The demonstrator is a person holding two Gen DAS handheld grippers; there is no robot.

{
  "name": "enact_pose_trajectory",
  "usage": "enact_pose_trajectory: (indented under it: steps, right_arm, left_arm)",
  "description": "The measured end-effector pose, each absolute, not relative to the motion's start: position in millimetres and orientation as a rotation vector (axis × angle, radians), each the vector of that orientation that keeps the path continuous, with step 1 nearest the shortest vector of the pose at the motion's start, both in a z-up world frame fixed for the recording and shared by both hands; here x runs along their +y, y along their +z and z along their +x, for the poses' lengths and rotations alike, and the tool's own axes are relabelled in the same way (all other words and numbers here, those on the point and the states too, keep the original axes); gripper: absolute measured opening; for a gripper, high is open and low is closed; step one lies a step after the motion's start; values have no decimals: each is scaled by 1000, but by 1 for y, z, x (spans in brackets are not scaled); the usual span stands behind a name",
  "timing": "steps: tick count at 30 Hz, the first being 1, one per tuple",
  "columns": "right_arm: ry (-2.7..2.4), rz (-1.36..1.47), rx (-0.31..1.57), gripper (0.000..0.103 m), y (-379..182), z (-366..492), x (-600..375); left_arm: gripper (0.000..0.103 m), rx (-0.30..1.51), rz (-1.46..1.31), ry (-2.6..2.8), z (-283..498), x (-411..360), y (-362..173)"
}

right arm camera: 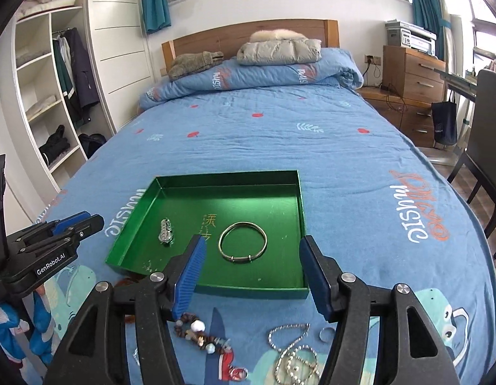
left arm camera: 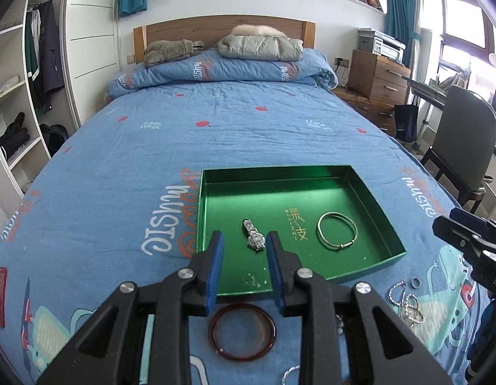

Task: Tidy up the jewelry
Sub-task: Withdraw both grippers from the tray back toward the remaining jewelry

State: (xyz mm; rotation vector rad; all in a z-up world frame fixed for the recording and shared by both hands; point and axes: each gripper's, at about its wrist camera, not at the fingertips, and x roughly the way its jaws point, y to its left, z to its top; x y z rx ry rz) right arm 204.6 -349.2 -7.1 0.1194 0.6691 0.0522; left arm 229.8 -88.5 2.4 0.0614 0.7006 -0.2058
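1. Fingers: left gripper part-open and empty; right gripper wide and empty.
2. Beyond them, green tray holds watch and silver bangle.
3. Below the fingers on the bed: brown bangle, bead bracelet, chain, ring.
4. Descend squarely over one piece and pinch its rim.

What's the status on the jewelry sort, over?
Left gripper and right gripper open, empty. Watch, bangle in tray. Amber bangle, chain on bed. Nothing blocking.
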Motion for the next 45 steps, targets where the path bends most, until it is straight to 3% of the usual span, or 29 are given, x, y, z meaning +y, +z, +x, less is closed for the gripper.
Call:
enact_pose_trajectory:
  steps: [3,8,20,34,45]
  right_arm:
    - [59,111,646,62,5,172,-344]
    - [69,100,616,62,18,121,-338]
    - [80,69,560,62,30,39,-330]
    - [37,102,596,62,-10,-8,-354]
    - [93,150,716,46,-64,9,-362]
  left_arm:
    - [26,686,58,-204,201,-76,17]
    - [35,651,55,-169,156,-50,34]
    - [36,617,32,-144,86,-8,42]
    - [35,673,-8,-151,57,7,0]
    - [35,802,-2,-166,72,-1,-59]
